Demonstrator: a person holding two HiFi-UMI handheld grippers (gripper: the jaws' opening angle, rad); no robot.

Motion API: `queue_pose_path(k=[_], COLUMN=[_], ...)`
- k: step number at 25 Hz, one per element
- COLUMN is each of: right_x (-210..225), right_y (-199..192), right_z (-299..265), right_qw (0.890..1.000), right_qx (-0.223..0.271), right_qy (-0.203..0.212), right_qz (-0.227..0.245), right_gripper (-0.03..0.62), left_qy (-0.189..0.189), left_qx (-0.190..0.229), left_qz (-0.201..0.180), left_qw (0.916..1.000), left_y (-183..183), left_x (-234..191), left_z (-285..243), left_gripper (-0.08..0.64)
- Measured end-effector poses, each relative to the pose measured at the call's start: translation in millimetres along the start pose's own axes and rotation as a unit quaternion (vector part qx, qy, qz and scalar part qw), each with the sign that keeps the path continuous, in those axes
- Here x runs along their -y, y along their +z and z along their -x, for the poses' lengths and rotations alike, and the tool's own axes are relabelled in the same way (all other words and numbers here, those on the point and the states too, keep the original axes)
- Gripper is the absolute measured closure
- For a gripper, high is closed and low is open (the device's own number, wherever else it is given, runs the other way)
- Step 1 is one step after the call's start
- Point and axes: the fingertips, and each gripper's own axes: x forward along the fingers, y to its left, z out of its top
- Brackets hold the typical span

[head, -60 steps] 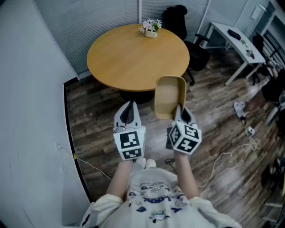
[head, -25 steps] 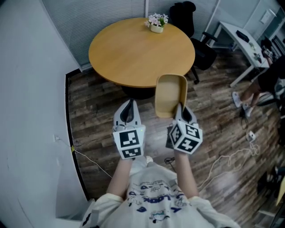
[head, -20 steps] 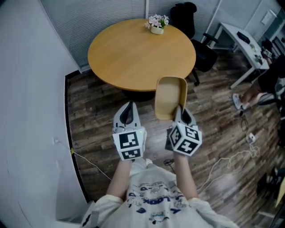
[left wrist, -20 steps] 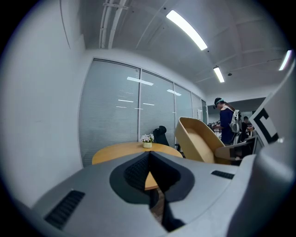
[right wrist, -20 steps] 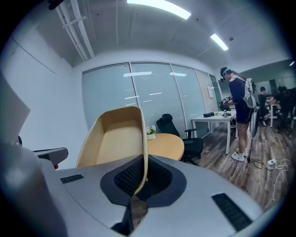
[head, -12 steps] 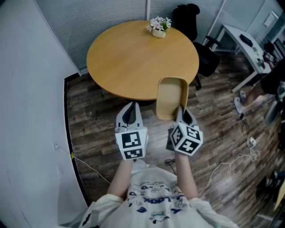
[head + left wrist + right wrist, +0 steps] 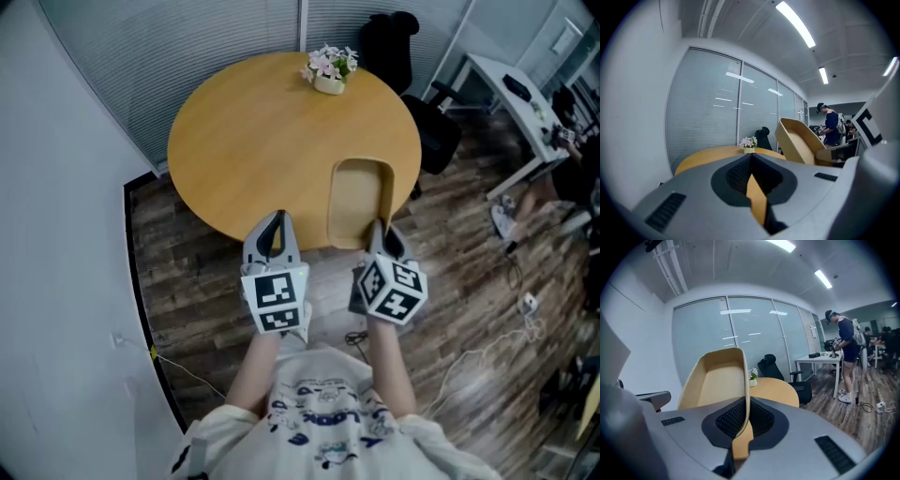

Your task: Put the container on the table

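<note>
The container (image 7: 359, 202), a tan open tray, is clamped by its near wall in the right gripper (image 7: 380, 234) and held tilted upward over the near edge of the round wooden table (image 7: 253, 141). Both forearms reach straight ahead, side by side. The left gripper (image 7: 272, 230), jaws closed on nothing, hovers just beside the container.

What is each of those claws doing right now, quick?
Left gripper: closed, holding nothing.
Right gripper: closed on the rim of the container.
</note>
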Motion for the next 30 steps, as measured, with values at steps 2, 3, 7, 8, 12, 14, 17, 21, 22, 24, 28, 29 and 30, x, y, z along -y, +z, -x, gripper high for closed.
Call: queue_pose_path(k=[2, 3, 7, 8, 12, 14, 17, 21, 22, 24, 28, 29, 30], right_x=[-2, -4, -6, -6, -3, -2, 1, 5, 6, 10, 12, 13, 14], right_y=[6, 8, 10, 10, 9, 6, 0, -5, -7, -10, -15, -16, -18], right_z=[-17, -26, -56, -61, -80, -89, -103, -125, -131, -142, -166, -172, -179], right_qw=[1.0, 1.0, 1.0, 1.0, 1.0, 0.999, 0.999, 0.998, 0.998, 0.997, 0.995, 0.995, 0.994], right_qx=[0.001, 0.0, -0.007, -0.009, -0.021, -0.028, -0.041, -0.06, -0.065, -0.077, -0.096, -0.102, -0.107], right_qy=[-0.004, -0.006, -0.011, -0.012, -0.019, -0.019, -0.02, -0.019, -0.018, -0.018, -0.009, -0.006, -0.004], right_qz=[-0.003, -0.003, -0.005, -0.005, -0.007, -0.009, -0.011, -0.009, -0.008, -0.006, -0.001, 0.0, 0.001], right_gripper=[0.583, 0.583, 0.583, 0.583, 0.583, 0.583, 0.583, 0.583, 0.583, 0.583, 0.583, 0.583, 0.583], left_qy=[-0.006, -0.009, -0.016, -0.016, -0.017, -0.016, -0.014, -0.008, -0.006, -0.002, 0.005, 0.007, 0.009], left_qx=[0.0, -0.001, -0.009, -0.012, -0.024, -0.033, -0.048, -0.066, -0.071, -0.08, -0.098, -0.102, -0.106], left_qz=[-0.001, -0.001, -0.003, -0.002, 0.003, 0.004, 0.01, 0.014, 0.016, 0.019, 0.024, 0.025, 0.027], left_qw=[1.0, 1.0, 0.9998, 0.9998, 0.9996, 0.9993, 0.9987, 0.9977, 0.9974, 0.9966, 0.9949, 0.9944, 0.994], left_y=[4, 5, 4, 3, -2, -7, -17, -28, -30, -36, -46, -48, -49], left_x=[-5, -8, -18, -21, -27, -29, -30, -33, -34, -34, -34, -34, -34], left_z=[-19, -28, -58, -64, -81, -89, -101, -118, -123, -132, -152, -157, -162], left_gripper=[0.557, 0.557, 0.557, 0.557, 0.557, 0.557, 0.557, 0.557, 0.557, 0.557, 0.557, 0.557, 0.557])
